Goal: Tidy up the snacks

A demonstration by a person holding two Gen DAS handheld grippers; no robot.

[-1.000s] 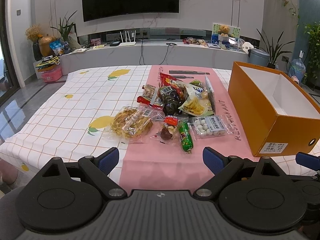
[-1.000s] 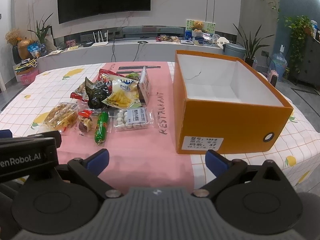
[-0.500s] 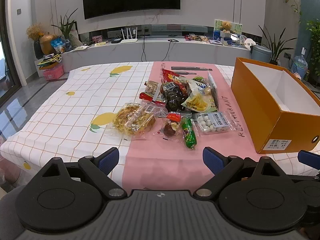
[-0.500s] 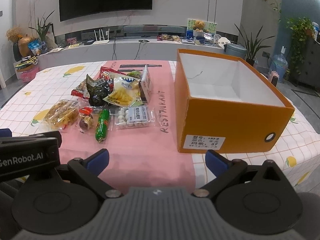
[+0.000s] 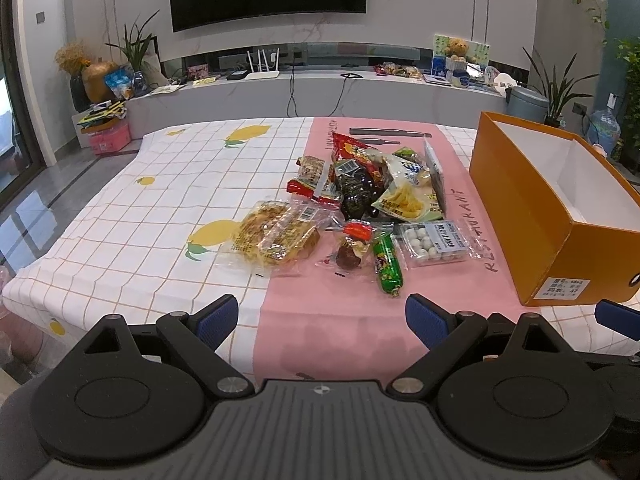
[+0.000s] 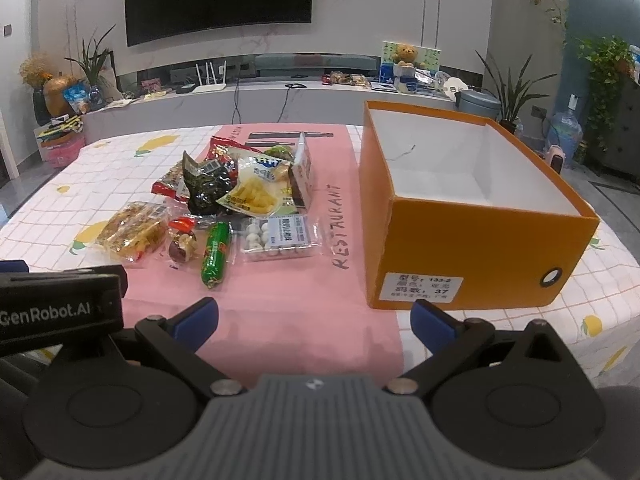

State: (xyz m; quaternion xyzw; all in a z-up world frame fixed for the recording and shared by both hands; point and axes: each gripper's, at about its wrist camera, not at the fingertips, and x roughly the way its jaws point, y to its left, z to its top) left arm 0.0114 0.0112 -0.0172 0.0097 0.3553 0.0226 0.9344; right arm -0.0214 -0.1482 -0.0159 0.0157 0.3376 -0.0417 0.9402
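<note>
Nearest, left gripper [image 5: 322, 322] and right gripper [image 6: 314, 324], blue-padded, spread wide with nothing between them, above bare pink runner [image 6: 296, 320]. Beyond: crinkled snack packets [image 5: 360, 204] heaped on the runner, green sausage stick [image 6: 216, 254] foremost. Right, apart: open-topped orange cardboard box [image 6: 472, 256], white-lined, sharp-edged.

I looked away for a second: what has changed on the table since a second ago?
Only the viewpoint shifted a little: both cameras drew back slightly. The left gripper and right gripper have taken hold of nothing, jaws wide open. The snack pile and the empty orange box stayed put.
</note>
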